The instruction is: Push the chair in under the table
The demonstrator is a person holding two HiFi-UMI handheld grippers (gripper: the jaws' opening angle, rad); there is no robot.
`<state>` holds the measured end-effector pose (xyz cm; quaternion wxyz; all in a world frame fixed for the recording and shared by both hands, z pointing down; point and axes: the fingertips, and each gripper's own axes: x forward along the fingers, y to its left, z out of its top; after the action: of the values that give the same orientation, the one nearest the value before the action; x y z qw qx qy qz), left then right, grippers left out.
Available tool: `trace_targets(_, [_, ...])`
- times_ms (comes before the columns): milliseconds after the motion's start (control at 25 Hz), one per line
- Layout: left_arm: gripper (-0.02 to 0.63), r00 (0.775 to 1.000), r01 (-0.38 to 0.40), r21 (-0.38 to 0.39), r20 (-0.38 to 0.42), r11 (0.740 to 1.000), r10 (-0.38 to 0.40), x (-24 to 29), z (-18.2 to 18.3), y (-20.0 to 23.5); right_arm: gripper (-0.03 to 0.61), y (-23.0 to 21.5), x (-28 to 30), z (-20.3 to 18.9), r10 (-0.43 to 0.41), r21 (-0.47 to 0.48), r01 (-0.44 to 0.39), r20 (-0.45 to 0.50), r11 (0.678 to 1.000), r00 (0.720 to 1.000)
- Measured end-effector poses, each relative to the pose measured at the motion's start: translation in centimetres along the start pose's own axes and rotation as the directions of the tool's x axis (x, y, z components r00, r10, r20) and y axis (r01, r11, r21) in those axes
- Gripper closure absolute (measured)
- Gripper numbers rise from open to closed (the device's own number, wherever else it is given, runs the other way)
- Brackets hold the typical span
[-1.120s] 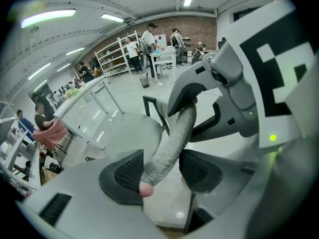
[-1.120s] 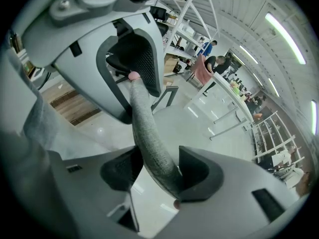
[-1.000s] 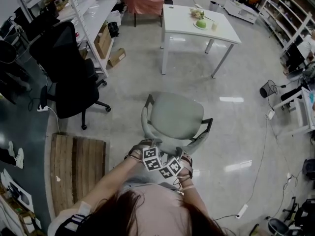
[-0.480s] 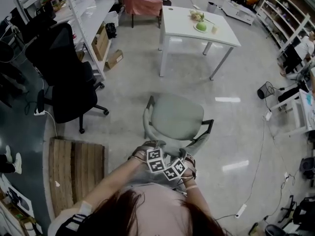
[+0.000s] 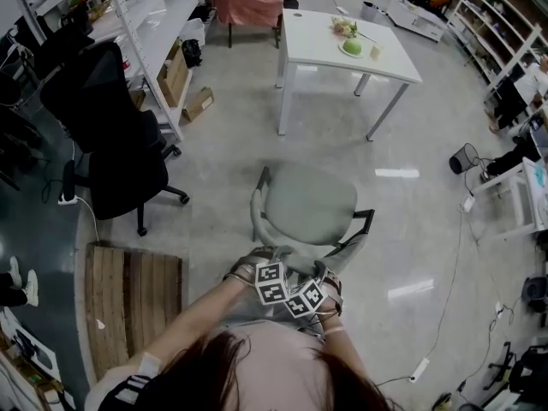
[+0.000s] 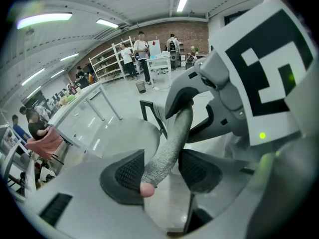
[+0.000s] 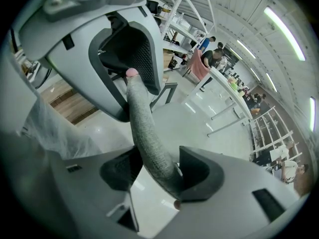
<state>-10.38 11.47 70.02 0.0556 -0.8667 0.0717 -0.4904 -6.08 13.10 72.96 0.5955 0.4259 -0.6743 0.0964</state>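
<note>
Grey fabric rim of the chair back [image 6: 172,143], lower centre, clamped tight by left claw [image 6: 162,171] and right claw [image 7: 154,171]. Push evenly through both, steering the chair [image 5: 308,205] straight toward the white tabletop [image 5: 317,45], upper centre, well apart.

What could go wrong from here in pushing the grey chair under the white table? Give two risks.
1. The left hand-held gripper and right hand-held gripper pinch only the thin top rim of the grey padded chair, close together; it might swivel or slip free.
2. The chair's black armrest could catch a leg of the white rectangular table, jolting the green round object on it.
</note>
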Motion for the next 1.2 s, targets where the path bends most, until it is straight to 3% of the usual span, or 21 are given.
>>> trace_targets(1200, [0.396,1.0,-0.008,0.017,-0.003,1.0,0.008,2.9,2.2,9.0,0.345,-7.8,4.1,4.1,-0.019,0.009,0.019,0.006,1.0,1.0])
